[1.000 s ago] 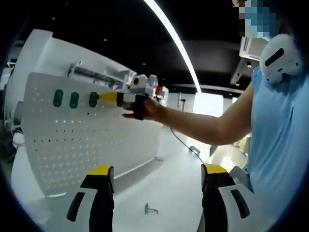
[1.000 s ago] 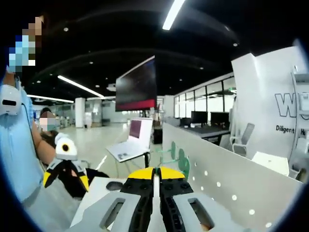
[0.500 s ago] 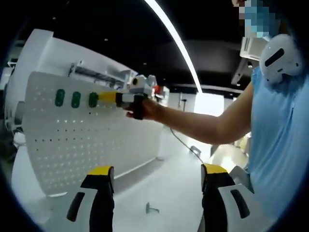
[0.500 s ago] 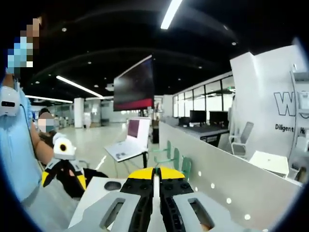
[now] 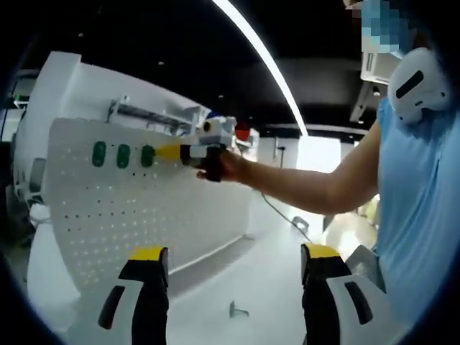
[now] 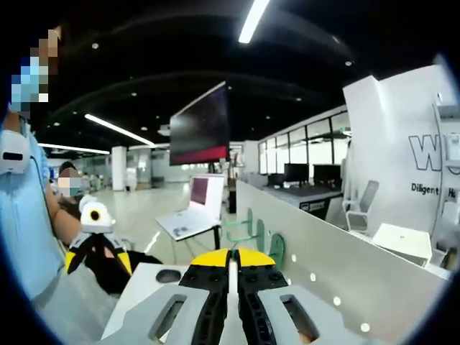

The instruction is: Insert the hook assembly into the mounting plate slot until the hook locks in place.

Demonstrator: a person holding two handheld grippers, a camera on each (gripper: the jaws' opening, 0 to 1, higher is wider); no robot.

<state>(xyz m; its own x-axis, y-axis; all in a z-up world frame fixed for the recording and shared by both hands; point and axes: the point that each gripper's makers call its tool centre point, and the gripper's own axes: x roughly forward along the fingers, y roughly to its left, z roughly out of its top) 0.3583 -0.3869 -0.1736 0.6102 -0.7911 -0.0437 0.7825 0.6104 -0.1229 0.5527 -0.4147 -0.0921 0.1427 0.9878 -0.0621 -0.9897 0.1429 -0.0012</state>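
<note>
A white perforated mounting plate (image 5: pixel 108 215) stands upright at the left of the left gripper view and carries three green hooks in a row. My right gripper (image 5: pixel 164 152), held in a person's hand, has its yellow tips at the third green hook (image 5: pixel 147 155). In the right gripper view its jaws (image 6: pixel 228 256) are pressed together right at that hook (image 6: pixel 277 249), apparently on its arm. The plate (image 6: pixel 338 280) runs off to the right there. My left gripper (image 5: pixel 234 252) stands open over the table, holding nothing; it also hangs at the left (image 6: pixel 97 264).
A small loose metal hook (image 5: pixel 237 310) lies on the white table (image 5: pixel 266 280) between my left jaws. The person's arm (image 5: pixel 309 187) and blue shirt cross the right side. A laptop (image 6: pixel 190 215) and a dark screen (image 6: pixel 205 129) stand further back.
The left view has shifted a little, so the plate sits further right. The right gripper stays at the third green hook with jaws together.
</note>
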